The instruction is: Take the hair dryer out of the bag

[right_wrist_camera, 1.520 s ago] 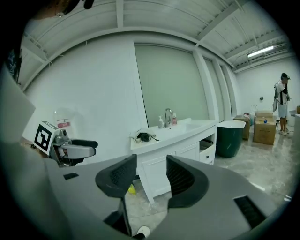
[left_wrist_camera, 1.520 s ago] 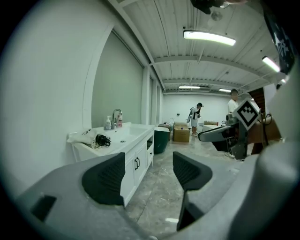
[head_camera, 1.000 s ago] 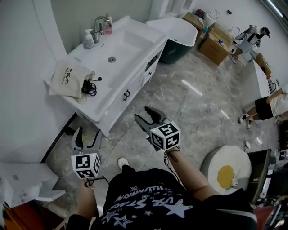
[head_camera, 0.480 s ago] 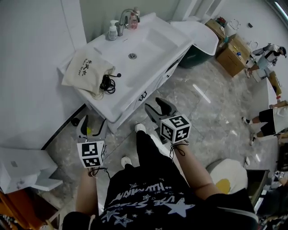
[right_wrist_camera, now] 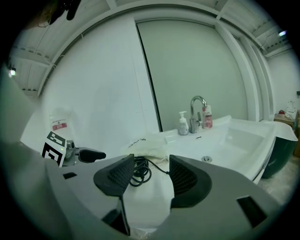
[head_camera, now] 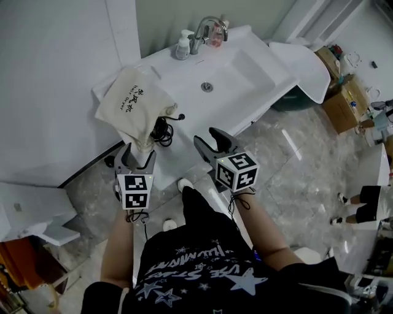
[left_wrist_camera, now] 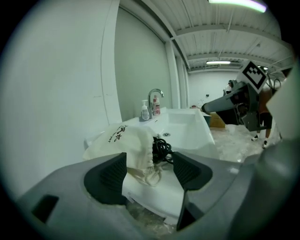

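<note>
Here we are in a bathroom mock-up inside a big hall. There's a white ceramic washbasin cabinet (head_camera: 264, 67) at twelve o'clock, with a curved chrome tap (head_camera: 199, 37) and a white pump bottle (head_camera: 182, 46) on its rim. At two o'clock sits a white tub with dark green sides (head_camera: 307, 61). Grey marble-pattern floor (head_camera: 288, 172), brown cardboard boxes (head_camera: 344, 107) beyond, and a ribbed industrial ceiling (left_wrist_camera: 220, 33) with strip lights (left_wrist_camera: 236, 3).

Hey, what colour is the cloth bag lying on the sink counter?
The bag is cream with small dark lettering. It shows best in the head view.
</note>
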Demonstrator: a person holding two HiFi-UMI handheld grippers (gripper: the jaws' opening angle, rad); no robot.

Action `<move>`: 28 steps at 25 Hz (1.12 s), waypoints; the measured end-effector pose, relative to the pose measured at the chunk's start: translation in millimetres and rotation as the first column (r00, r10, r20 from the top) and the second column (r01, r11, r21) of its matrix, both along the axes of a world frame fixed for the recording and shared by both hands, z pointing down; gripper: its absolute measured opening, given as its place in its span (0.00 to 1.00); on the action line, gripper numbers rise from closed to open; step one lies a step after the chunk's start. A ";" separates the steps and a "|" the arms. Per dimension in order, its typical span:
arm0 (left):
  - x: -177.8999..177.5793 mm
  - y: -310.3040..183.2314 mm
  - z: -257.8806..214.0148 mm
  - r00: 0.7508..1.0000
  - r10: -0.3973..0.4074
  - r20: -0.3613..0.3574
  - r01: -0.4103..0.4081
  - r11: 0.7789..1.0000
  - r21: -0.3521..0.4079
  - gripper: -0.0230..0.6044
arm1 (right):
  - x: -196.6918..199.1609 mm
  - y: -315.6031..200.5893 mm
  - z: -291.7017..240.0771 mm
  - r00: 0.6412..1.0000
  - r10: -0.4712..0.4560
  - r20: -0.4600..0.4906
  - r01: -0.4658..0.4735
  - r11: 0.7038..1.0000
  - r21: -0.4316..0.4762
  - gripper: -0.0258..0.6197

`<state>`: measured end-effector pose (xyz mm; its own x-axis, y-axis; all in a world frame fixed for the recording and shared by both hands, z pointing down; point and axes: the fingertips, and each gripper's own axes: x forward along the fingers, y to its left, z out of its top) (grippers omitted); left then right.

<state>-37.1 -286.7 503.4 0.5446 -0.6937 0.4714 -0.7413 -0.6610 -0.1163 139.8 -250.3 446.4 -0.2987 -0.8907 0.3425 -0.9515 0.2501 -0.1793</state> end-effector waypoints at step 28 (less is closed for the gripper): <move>2.7 -78.7 8.0 0.978 -0.210 0.016 0.210 0.968 -0.139 0.11 | -107.9 -135.9 88.3 0.833 -0.503 0.233 0.552 0.718 -0.423 0.43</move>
